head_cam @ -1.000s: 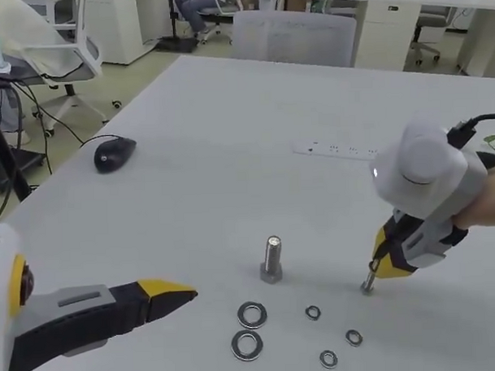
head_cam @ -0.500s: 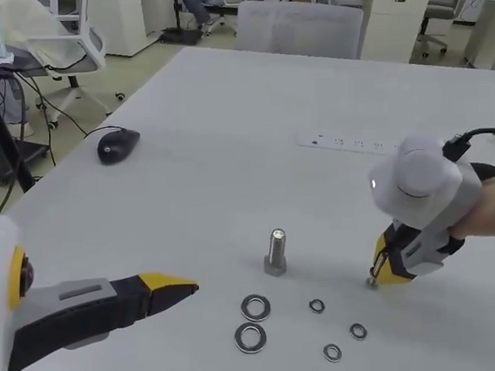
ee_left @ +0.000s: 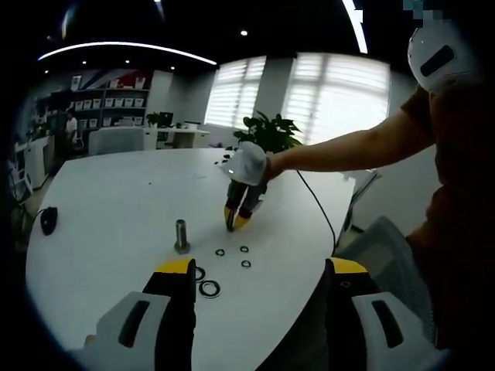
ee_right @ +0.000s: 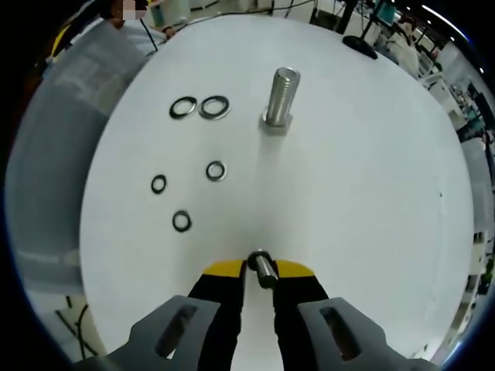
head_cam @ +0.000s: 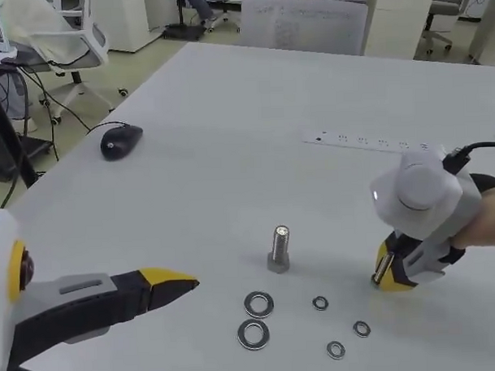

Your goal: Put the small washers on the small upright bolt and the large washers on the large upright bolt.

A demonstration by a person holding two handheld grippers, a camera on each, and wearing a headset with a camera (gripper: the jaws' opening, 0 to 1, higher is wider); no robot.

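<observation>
The large bolt (head_cam: pixel 281 248) (ee_right: pixel 280 97) stands upright mid-table on its head. Near it lie two large washers (head_cam: pixel 259 303) (head_cam: pixel 253 334) and three small washers (head_cam: pixel 320 303) (head_cam: pixel 361 329) (head_cam: pixel 335 349). My right gripper (head_cam: pixel 384 272) (ee_right: pixel 261 272) is shut on the small bolt (head_cam: pixel 381 268) (ee_right: pixel 262 270), holding it close to the table to the right of the washers. At the lower left my left gripper (head_cam: pixel 182 283) (ee_left: pixel 262 269) hovers open above the table with nothing between its jaws. The large washers (ee_right: pixel 183 107) (ee_right: pixel 214 107) and a small washer (ee_right: pixel 216 170) lie ahead of the right jaws.
A black mouse (head_cam: pixel 120 141) lies at the far left of the white table (head_cam: pixel 230 153). A white power strip (head_cam: pixel 364 141) lies at the back right. A grey chair (head_cam: pixel 303 25) stands behind the table's far edge.
The right gripper has drawn the small bolt slightly right and up from the spot where its tip met the table. The left gripper has hardly moved.
</observation>
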